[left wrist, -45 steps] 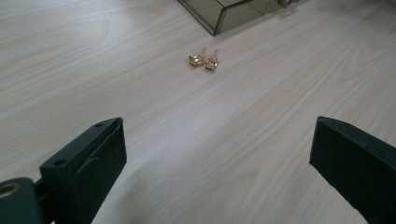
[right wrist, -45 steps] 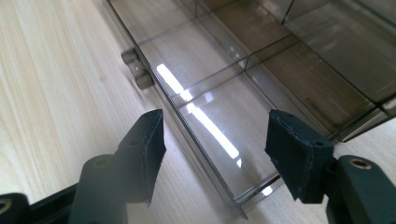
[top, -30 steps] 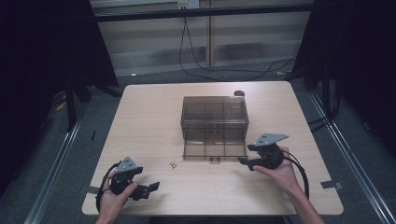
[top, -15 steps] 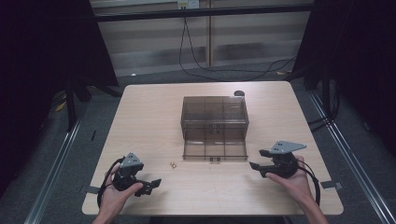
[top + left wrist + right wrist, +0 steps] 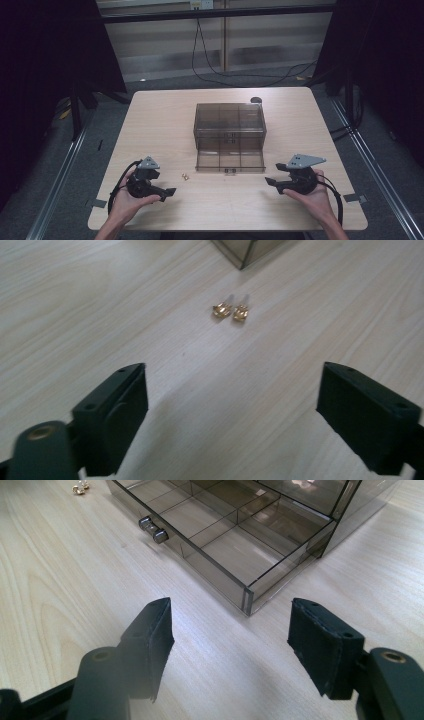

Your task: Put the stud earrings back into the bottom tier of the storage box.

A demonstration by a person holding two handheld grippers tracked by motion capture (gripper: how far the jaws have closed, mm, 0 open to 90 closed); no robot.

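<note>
Overhead arrangement: a pale wooden table [image 5: 165,125] carries a smoked, transparent drawer box [image 5: 229,123] at its centre, its bottom drawer [image 5: 230,161] pulled out toward the person. The drawer is divided into compartments and bears two small round knobs [image 5: 153,529] on its front wall; the compartments in sight hold nothing.

Task objects: two small gold earrings [image 5: 230,311] lie side by side on the bare tabletop, just beside the drawer's front left corner and outside the box. In the high view they appear as a tiny speck [image 5: 186,176] between the left gripper and the drawer.

Left gripper [image 5: 169,192]: held in the person's left hand [image 5: 131,201] near the table's front left edge, pointing toward the earrings. Its jaws have just been closing slightly, yet they stand wide apart with only bare wood between them; the earrings lie ahead of the jaw tips, untouched.

Right gripper [image 5: 271,183]: held in the right hand [image 5: 315,197] near the front right edge, well apart from the left one. Its jaws gape wide and grip nothing; the right gripper view places the drawer's near corner [image 5: 247,600] just ahead of them, without contact.

A small dark round object [image 5: 256,100] sits behind the box, near the far edge of the table.
</note>
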